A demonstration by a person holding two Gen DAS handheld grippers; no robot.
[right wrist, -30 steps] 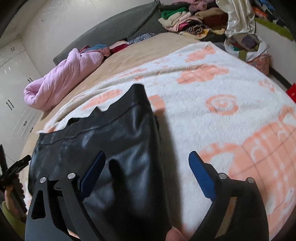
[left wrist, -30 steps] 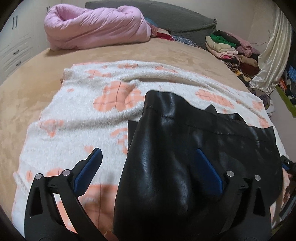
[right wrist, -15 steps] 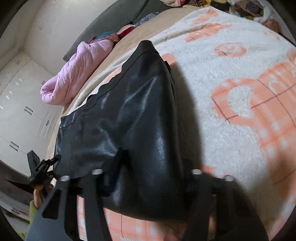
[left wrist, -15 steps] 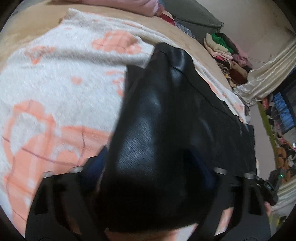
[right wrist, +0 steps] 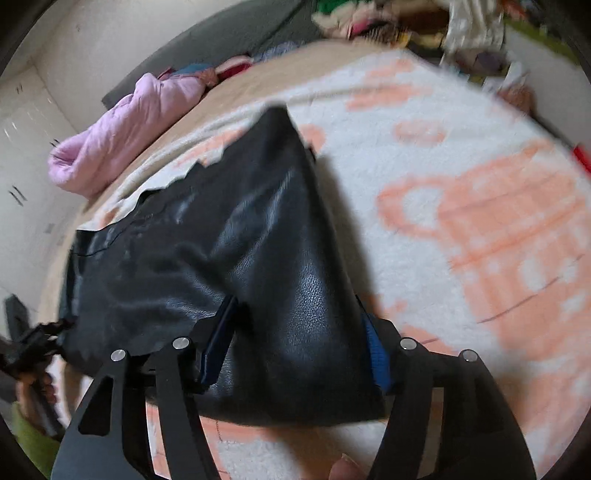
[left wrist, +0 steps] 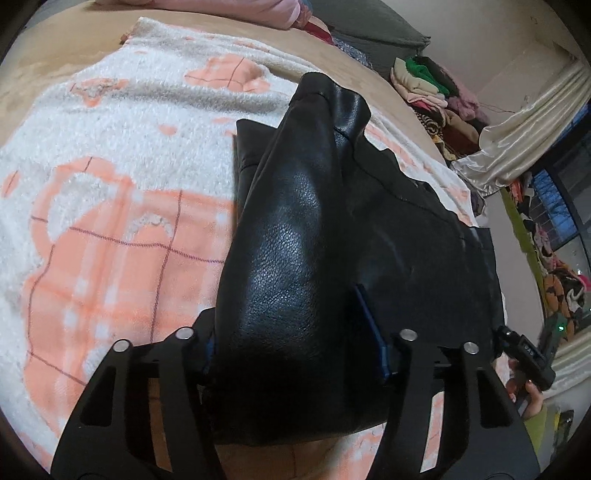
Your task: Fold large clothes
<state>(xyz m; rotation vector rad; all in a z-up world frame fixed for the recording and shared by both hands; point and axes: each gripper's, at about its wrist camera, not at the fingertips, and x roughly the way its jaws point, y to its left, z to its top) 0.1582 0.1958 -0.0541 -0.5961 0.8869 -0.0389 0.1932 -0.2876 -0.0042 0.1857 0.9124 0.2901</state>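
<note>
A black leather garment (left wrist: 295,236) lies on a white blanket with orange patterns (left wrist: 110,206) spread over the bed. My left gripper (left wrist: 295,343) is closed around a raised fold at the garment's near left corner; the leather bulges up between the blue pads. My right gripper (right wrist: 295,343) is closed the same way around the garment's (right wrist: 258,251) near right corner fold. The rest of the garment stretches flat between the two grippers. The right gripper also shows in the left wrist view (left wrist: 524,350).
A pink duvet (right wrist: 125,133) lies rolled at the head of the bed beside a grey pillow (left wrist: 373,29). Piled clothes (left wrist: 436,92) and a pale curtain (left wrist: 524,125) stand beyond the bed's far right side. The tan bedsheet (left wrist: 44,66) surrounds the blanket.
Both grippers dropped onto the garment's near corners and closed from wide open onto the leather folds, which now stand raised between the pads.
</note>
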